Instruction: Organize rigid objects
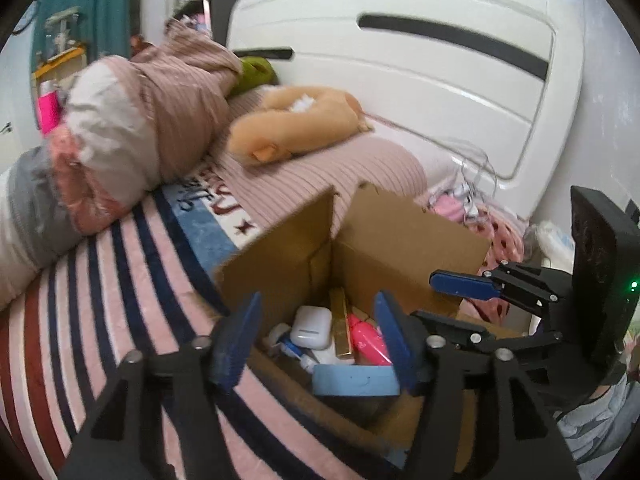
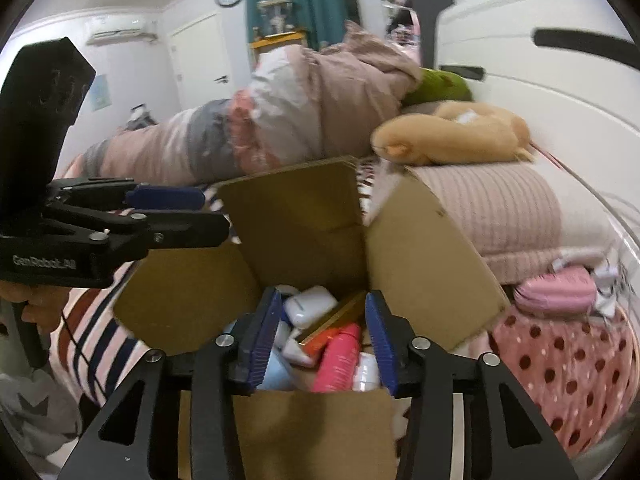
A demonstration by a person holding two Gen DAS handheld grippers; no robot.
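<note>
An open cardboard box [image 1: 400, 248] [image 2: 432, 264] stands on the bed with its flaps up. Inside lie a white earbud case [image 1: 311, 327] [image 2: 310, 304], a gold bar-shaped box [image 1: 343, 328] [image 2: 340, 316], a pink bottle [image 1: 370, 342] [image 2: 338, 358] and a light blue box [image 1: 356, 380] [image 2: 278, 374]. My left gripper [image 1: 316, 344] is open and empty above the box's near left side. My right gripper [image 2: 322, 340] is open and empty over the box's opening; it also shows in the left wrist view [image 1: 464, 284].
The box sits on a striped blanket [image 1: 100, 300]. Behind it lie a pink pillow [image 2: 500, 204], a tan plush toy [image 1: 296, 124] and a rolled quilt [image 1: 120, 128]. A white headboard [image 1: 420, 60] stands behind. A pink pouch [image 2: 554, 290] lies on polka-dot fabric [image 2: 560, 368] at the right.
</note>
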